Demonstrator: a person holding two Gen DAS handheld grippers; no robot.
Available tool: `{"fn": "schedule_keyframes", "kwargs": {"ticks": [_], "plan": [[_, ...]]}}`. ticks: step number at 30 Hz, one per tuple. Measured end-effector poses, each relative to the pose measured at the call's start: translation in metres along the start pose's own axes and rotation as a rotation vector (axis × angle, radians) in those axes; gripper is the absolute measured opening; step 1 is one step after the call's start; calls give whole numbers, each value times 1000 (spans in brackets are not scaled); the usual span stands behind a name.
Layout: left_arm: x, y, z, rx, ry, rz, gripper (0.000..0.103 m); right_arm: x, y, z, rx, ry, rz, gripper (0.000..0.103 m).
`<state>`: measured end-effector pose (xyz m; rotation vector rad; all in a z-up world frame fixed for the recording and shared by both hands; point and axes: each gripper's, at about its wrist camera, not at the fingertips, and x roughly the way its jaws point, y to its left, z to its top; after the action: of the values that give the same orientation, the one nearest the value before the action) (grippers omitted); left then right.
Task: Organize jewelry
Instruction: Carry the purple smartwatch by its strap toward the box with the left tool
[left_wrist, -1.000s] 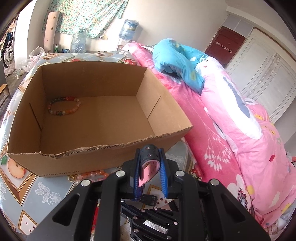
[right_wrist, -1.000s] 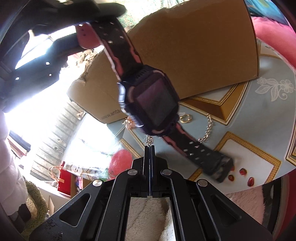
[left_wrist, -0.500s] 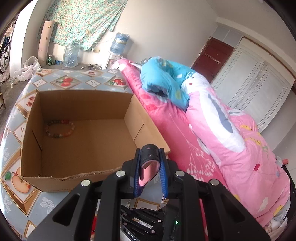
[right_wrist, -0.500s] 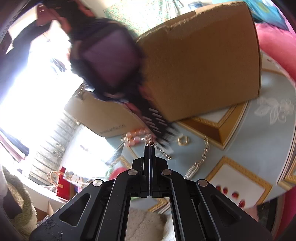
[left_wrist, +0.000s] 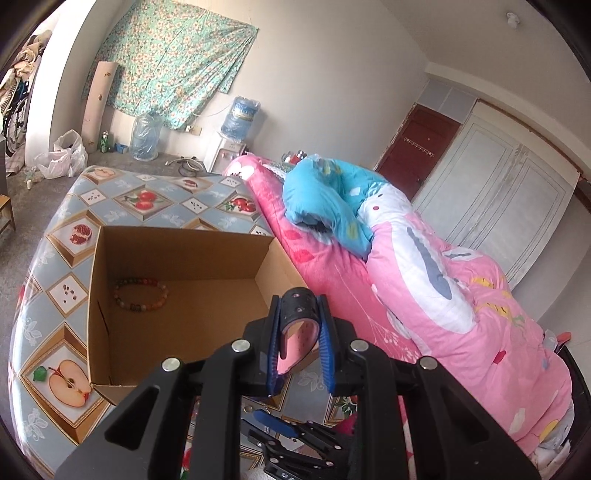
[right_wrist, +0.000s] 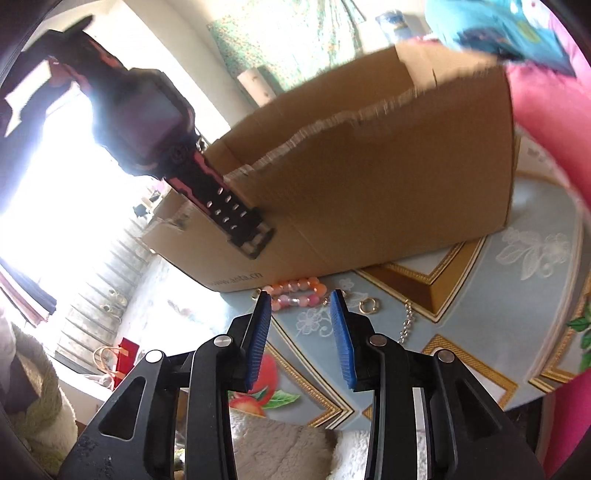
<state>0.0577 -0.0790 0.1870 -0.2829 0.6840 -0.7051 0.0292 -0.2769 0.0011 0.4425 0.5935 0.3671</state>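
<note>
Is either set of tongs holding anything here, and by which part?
The left tongs clamp the black-and-pink watch by one strap end. The right tongs, just opened, hold nothing.

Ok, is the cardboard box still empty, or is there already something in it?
Not empty. The left wrist view shows the cardboard box holding one beaded bracelet, flat on its floor near the far left corner. Nothing else shows inside.

A lived-in bedroom at home: pink quilts (left_wrist: 436, 280) heaped on the right, a water dispenser (left_wrist: 236, 129) by the far wall, wardrobe doors (left_wrist: 517, 218) far right.
</note>
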Motion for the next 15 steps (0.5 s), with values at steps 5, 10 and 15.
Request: {"fn": "schedule_keyframes", "kwargs": {"ticks": [5, 10, 15], "plan": [[-16, -4, 10, 8, -25, -27, 18, -31, 10, 5, -9, -80, 95, 41], [-34, -13, 21, 34, -49, -63, 18, -55, 15, 12, -54, -160, 101, 44], [-48, -29, 31, 67, -65, -103, 18, -72, 38, 27, -158, -233, 85, 55]]}}
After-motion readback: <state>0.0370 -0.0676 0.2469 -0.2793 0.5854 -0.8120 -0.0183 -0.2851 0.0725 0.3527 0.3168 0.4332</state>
